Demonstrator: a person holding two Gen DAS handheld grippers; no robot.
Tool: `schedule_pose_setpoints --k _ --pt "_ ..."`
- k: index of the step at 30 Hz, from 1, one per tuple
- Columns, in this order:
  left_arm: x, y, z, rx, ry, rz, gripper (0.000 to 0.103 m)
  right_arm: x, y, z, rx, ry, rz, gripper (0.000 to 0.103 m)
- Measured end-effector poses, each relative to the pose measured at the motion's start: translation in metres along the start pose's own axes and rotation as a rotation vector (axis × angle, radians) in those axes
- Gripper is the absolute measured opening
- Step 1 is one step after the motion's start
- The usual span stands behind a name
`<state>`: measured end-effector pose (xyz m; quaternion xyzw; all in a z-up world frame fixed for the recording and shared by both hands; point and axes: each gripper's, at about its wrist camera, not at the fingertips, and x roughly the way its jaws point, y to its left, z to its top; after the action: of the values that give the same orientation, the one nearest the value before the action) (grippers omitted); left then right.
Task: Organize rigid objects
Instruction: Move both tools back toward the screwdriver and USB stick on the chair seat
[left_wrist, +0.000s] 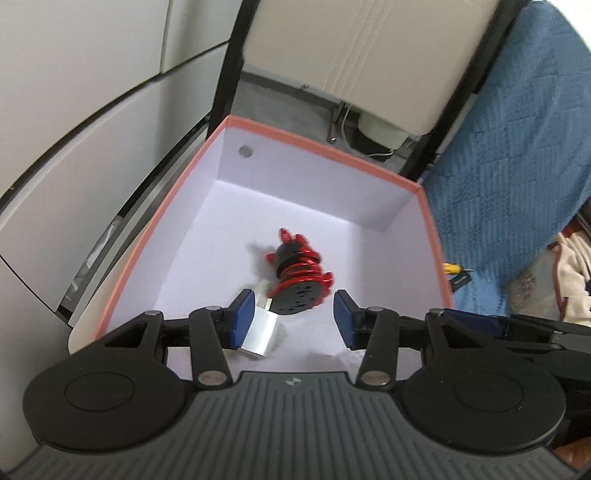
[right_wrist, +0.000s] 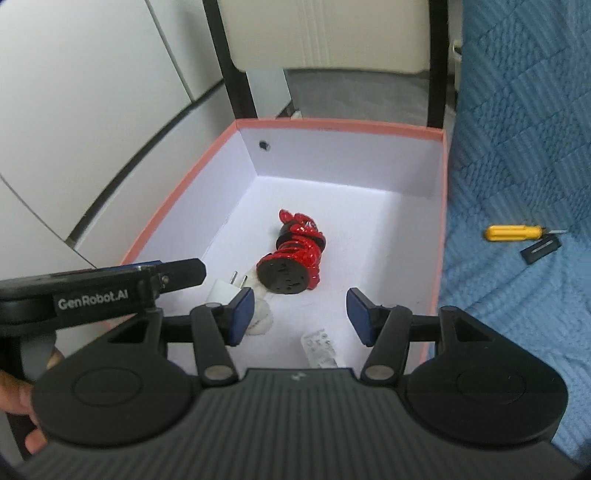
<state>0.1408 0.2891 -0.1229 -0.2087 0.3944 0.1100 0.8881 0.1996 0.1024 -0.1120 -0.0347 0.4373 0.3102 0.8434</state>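
A red and black figurine (left_wrist: 301, 275) (right_wrist: 293, 260) lies on its side in the middle of a white box with a pink rim (left_wrist: 147, 236) (right_wrist: 177, 184). A white charger plug (left_wrist: 260, 338) (right_wrist: 225, 290) lies on the box floor near it, beside a white cable bundle (right_wrist: 260, 317). My left gripper (left_wrist: 293, 317) hangs over the box, open, with the charger below and beside its left finger and not pinched. My right gripper (right_wrist: 301, 314) is also open above the box floor with nothing between its pads. The left gripper (right_wrist: 197, 273) shows side-on in the right wrist view.
A clear blister pack (right_wrist: 319, 349) lies at the box's near end. On the blue quilt (right_wrist: 517, 147) to the right lie a yellow screwdriver (right_wrist: 513, 232) and a small black part (right_wrist: 541, 249). A chair back (right_wrist: 325, 33) stands behind the box, and white cabinet panels (left_wrist: 74, 110) are on the left.
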Motion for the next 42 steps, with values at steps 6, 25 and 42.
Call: schedule_pose_setpoints --k 6,25,42 --pt "-0.032 -0.028 -0.011 0.039 -0.033 -0.033 0.053 -0.040 -0.007 -0.011 0.002 -0.062 -0.014 0.058" --pt "-0.084 -0.108 -0.066 0.145 -0.069 -0.117 0.053 -0.138 -0.053 -0.066 0.068 -0.193 -0.087 0.058" --pt "-0.113 -0.155 -0.127 0.202 -0.074 -0.202 0.053 -0.216 -0.118 -0.157 0.103 -0.299 -0.232 0.058"
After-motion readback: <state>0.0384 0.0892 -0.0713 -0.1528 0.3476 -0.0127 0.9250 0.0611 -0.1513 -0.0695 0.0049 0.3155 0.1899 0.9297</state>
